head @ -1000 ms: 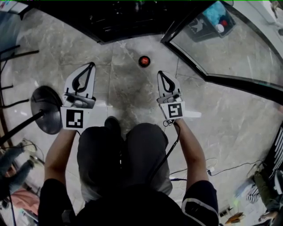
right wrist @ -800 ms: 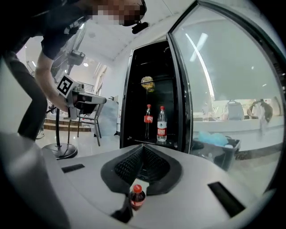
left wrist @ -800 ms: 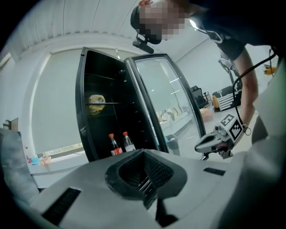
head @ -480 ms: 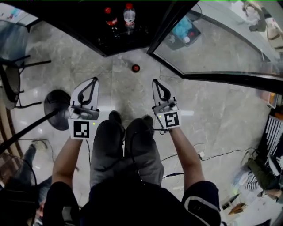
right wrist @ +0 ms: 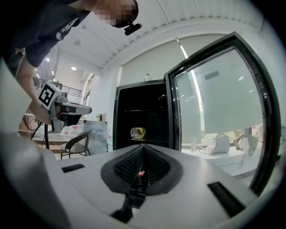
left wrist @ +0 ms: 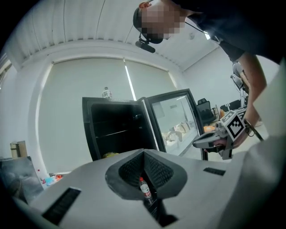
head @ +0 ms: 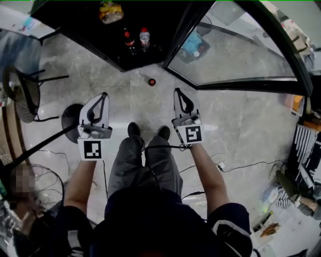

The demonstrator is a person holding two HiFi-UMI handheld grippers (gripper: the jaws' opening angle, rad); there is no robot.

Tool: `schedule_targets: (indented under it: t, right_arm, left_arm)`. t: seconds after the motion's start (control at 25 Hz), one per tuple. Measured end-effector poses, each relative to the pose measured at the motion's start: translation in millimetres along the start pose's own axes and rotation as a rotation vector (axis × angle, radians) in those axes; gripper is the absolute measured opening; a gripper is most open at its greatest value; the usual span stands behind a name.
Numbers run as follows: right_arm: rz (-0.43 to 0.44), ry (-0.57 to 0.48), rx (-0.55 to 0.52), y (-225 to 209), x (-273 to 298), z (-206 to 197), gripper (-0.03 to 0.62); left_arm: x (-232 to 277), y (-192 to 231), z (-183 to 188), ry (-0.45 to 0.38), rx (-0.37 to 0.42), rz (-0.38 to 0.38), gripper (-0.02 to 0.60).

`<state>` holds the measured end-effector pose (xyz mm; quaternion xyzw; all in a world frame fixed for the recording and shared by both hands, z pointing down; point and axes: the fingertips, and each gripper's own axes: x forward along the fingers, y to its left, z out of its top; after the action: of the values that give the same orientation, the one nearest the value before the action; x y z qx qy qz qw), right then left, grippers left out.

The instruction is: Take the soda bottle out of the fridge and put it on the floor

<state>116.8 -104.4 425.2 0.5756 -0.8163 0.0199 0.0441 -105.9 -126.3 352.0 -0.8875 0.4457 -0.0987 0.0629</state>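
Two claws, left (head: 104, 95) and right (head: 177, 91), are both pinched shut, holding nothing. At twelve o'clock, one red-capped soda bottle (head: 151, 81) stands on the floor (head: 138, 103). Beyond it, the open fridge (head: 155, 15) holds two bottles: dark bottle (head: 128, 40), clear bottle (head: 144, 36).

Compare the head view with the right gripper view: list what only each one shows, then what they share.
Only the head view: the person's shoes, cables on the floor, and the marker cube on the right gripper. Only the right gripper view: a small bottle on top of the fridge, and the ceiling. Both: the open fridge, its glass door, the yellow item on its shelf, the chair, and the left gripper.
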Motion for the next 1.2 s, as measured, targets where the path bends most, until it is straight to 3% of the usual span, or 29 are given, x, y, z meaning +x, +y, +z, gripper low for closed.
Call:
schedule_targets:
  t: [0.48, 0.76, 0.96, 1.2]
  right_arm:
    - [-0.017, -0.053, 0.025, -8, -39, 172, 0.02]
    - [0.003, -0.096, -0.004, 6, -72, 262, 0.02]
    - [-0.014, -0.1, -0.006, 9, -79, 290, 0.018]
    - [-0.032, -0.069, -0.029, 7, -85, 298, 0.018]
  left_arm:
    - [-35, 15, 143, -0.046, -0.051, 0.08, 0.023]
    - [-55, 14, 202, -0.055, -0.062, 0.123, 0.023]
    - [-61, 17, 231, -0.085, -0.068, 0.16, 0.023]
    - [-63, 9, 248, -0.089, -0.064, 0.146, 0.023]
